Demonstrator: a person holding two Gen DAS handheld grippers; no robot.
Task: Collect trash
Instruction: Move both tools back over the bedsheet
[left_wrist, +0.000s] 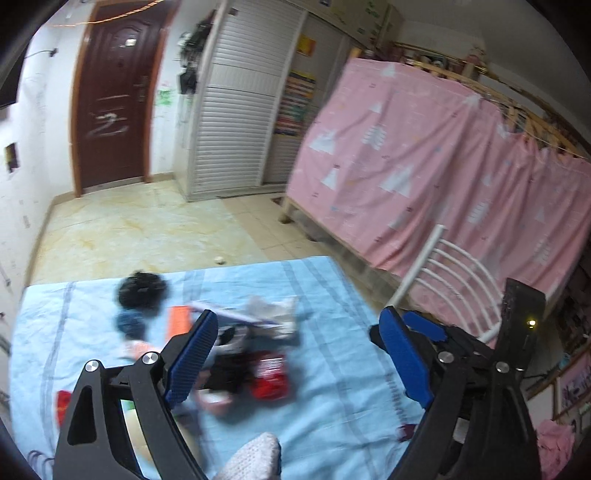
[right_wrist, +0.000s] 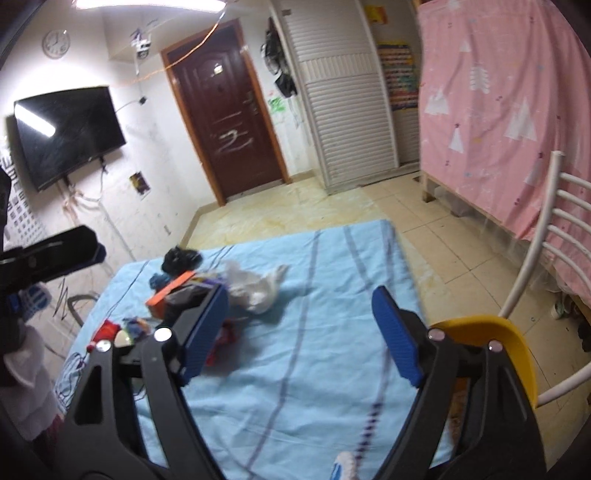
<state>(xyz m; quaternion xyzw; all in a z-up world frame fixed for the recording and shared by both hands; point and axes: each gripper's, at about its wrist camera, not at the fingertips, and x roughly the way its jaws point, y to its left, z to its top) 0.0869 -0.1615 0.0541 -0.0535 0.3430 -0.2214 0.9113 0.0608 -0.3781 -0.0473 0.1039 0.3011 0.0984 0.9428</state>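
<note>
Left tongs (left_wrist: 295, 354) and right tongs (right_wrist: 301, 332) both spread wide, gripping nothing. Trash pile (left_wrist: 243, 350) lying on the blue sheet (left_wrist: 332, 406), dead ahead between the left blades at lower centre, but left of the right pair; left nearer. Blurred, so items hard to distinguish.

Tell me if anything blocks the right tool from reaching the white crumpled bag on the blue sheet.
Nothing visible does. The right tool is open and empty, and bare blue sheet lies between it and the white bag. The rest of the trash sits left of that path.
</note>
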